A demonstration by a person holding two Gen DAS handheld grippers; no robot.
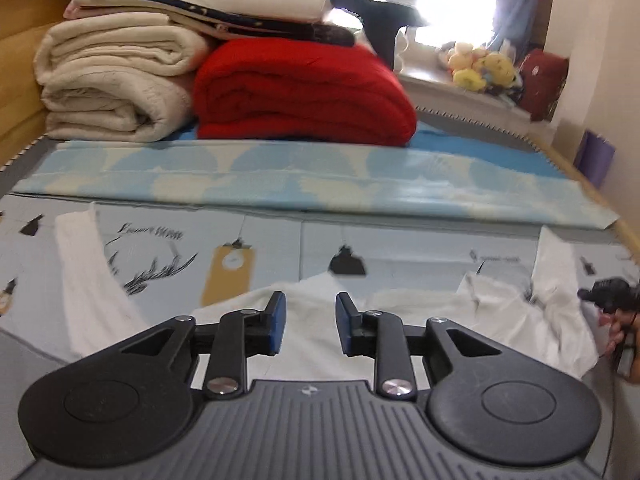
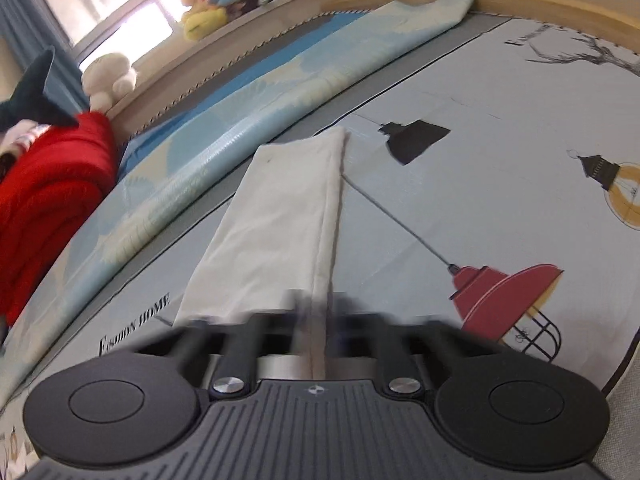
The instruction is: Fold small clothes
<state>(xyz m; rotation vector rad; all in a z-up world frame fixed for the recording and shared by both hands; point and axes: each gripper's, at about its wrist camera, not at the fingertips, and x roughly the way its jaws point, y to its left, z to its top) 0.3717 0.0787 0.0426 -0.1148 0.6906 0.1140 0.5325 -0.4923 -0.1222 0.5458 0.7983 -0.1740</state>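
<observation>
A white garment (image 1: 500, 312) lies spread on the printed bed cover (image 1: 420, 248), with one sleeve (image 1: 84, 280) stretched out to the left. My left gripper (image 1: 311, 320) hovers above its middle, blue pads (image 1: 278, 320) apart with nothing between them. In the right wrist view a long white sleeve (image 2: 288, 208) runs away from me over the cover. Its near edge passes between the blurred fingers of my right gripper (image 2: 316, 320), which is shut on it. That gripper (image 1: 608, 298), held by a hand, also shows at the far right of the left wrist view, at the cloth's right end.
Folded cream blankets (image 1: 116, 80) and a red blanket (image 1: 304, 88) are stacked at the head of the bed. A light blue folded sheet (image 1: 280, 180) lies across in front of them. Plush toys (image 1: 480, 68) sit on the window sill. A wooden bed frame (image 1: 16, 60) bounds the left.
</observation>
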